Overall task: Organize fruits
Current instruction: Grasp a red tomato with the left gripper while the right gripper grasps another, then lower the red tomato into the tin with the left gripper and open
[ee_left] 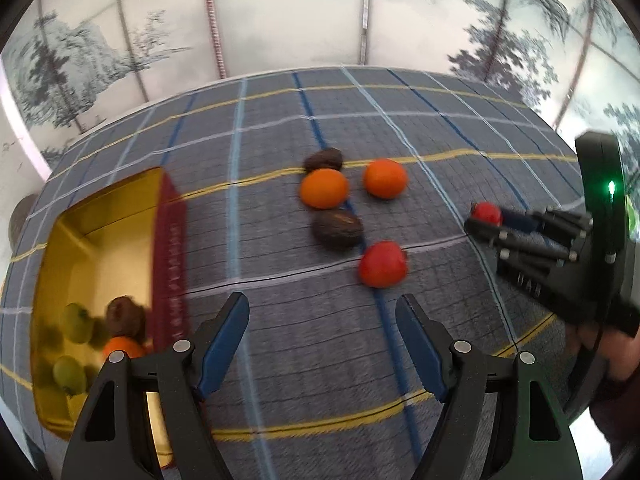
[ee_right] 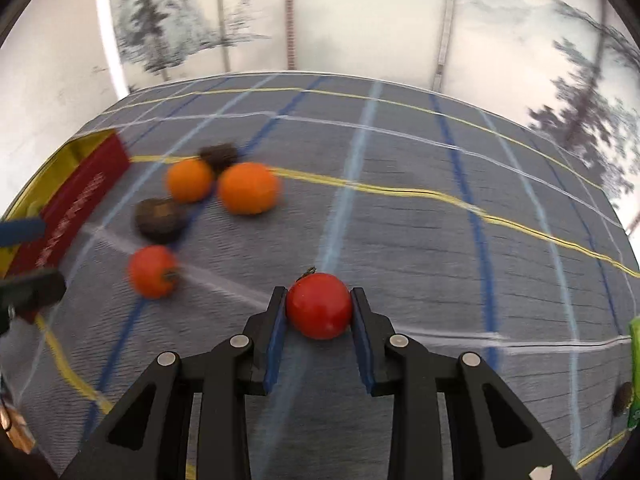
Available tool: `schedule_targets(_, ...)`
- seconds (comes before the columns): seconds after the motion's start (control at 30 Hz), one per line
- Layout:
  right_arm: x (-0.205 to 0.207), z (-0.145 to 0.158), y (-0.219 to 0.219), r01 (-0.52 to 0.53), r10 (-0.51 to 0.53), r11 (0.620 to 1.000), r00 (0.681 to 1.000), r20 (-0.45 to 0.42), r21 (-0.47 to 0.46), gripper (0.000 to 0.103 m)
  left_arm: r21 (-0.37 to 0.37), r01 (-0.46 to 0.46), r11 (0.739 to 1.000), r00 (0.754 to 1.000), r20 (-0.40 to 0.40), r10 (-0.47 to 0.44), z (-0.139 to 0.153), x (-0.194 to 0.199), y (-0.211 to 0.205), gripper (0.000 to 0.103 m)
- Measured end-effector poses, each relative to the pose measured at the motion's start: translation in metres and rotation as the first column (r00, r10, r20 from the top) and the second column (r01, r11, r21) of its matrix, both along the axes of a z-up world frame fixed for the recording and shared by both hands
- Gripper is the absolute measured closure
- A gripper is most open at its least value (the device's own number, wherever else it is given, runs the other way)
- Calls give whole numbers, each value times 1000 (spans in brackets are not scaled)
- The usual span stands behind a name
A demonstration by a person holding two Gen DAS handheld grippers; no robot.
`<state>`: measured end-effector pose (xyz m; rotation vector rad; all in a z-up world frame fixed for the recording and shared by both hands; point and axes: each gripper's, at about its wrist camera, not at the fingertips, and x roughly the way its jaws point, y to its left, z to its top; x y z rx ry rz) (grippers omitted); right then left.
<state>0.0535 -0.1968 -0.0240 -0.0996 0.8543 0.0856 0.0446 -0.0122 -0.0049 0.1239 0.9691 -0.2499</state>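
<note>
Plaid grey tablecloth [ee_right: 420, 240] covers the table before a screen painted with misty trees [ee_left: 80, 52]. On it the right gripper [ee_right: 319, 307] has its blue pads clamped on a red tomato [ee_right: 319, 306]. The left gripper [ee_left: 322, 344] hangs with jaws well apart, nothing between them. At its 12 o'clock lie a second tomato [ee_left: 383, 264], two oranges [ee_left: 324, 188] and two dark brown fruits [ee_left: 337, 229] — all motion-blurred. At 9 o'clock the gold-lined red box [ee_left: 170, 248] holds green, brown and orange fruit, partly hidden behind the left jaw.

Right gripper [ee_right: 319, 312] clamped; left gripper [ee_left: 322, 344] spread, holding nothing
</note>
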Motion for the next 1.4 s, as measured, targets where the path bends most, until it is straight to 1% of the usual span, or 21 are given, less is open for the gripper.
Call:
schedule_targets(0.07, 4, 0, -14, 37, -37, 999, 999, 2, -6, 75, 1, 20, 1000, 1000, -8, -20, -5, 4, -10, 27)
schedule_targets(0.17, 6, -1, -27, 59, -59, 998, 998, 1, 29, 75, 2, 39, 999, 999, -20, -39, -13, 12, -24, 27)
schedule_targets(0.27, 8, -1, -24, 57, -57, 998, 998, 2, 15, 75, 0, 46, 999, 998, -38, -46, -19, 21, -33, 28)
schedule_targets(0.33, 6, -1, -24, 56, -56, 998, 998, 2, 9, 75, 11, 46, 999, 998, -36, -46, -23, 27, -39, 29)
schedule_targets(0.37, 6, -1, -25, 56, -56, 998, 998, 1, 13, 74, 17, 49, 999, 998, -37, -48, -25, 29, -41, 34)
schedule_targets(0.47, 5, -1, -28, 54, -54, 998, 999, 0, 30, 74, 17, 49, 999, 997, -52, -48, -29, 34, -44, 42)
schedule_targets(0.5, 5, -1, -28, 53, -53, 998, 999, -1, 29, 74, 18, 46, 999, 997, -57, -44, -31, 36, -44, 44)
schedule_targets(0.57, 5, -1, -28, 52, -52, 998, 999, -1, 25, 73, 16, 44, 999, 997, -61, -43, -33, 38, -45, 52)
schedule_targets(0.7, 5, -1, -27, 50, -50, 998, 999, -1, 25, 73, 10, 42, 999, 997, -68, -42, -36, 39, -46, 63)
schedule_targets(0.73, 5, -1, -27, 50, -50, 998, 999, -1, 24, 73, 8, 44, 999, 997, -63, -44, -35, 38, -46, 68)
schedule_targets(0.83, 5, -1, -27, 50, -50, 998, 999, -1, 23, 72, 28, 42, 999, 998, -49, -41, -33, 34, -47, 68)
schedule_targets(0.93, 5, -2, -27, 50, -50, 999, 999, -1, 17, 73, 25, 35, 999, 998, -47, -34, -30, 30, -43, 68)
schedule_targets(1.03, 5, -2, -26, 50, -50, 999, 999, -1, 16, 72, 4, 19, 1000, 999, -50, -19, -24, 25, -34, 68)
schedule_targets(1.13, 5, -2, -26, 50, -50, 999, 999, -1, 14, 73, -21, -11, 1000, 999, -45, 10, -14, 19, -18, 68)
schedule_targets(1.3, 5, -2, -26, 49, -49, 999, 999, -1, 12, 73, -32, -76, 997, 997, 4, 76, 8, 5, 16, 68)
schedule_targets(1.4, 5, -2, -26, 50, -50, 999, 999, 0, 10, 73, -44, -127, 991, 991, 26, 128, 19, -2, 44, 68)
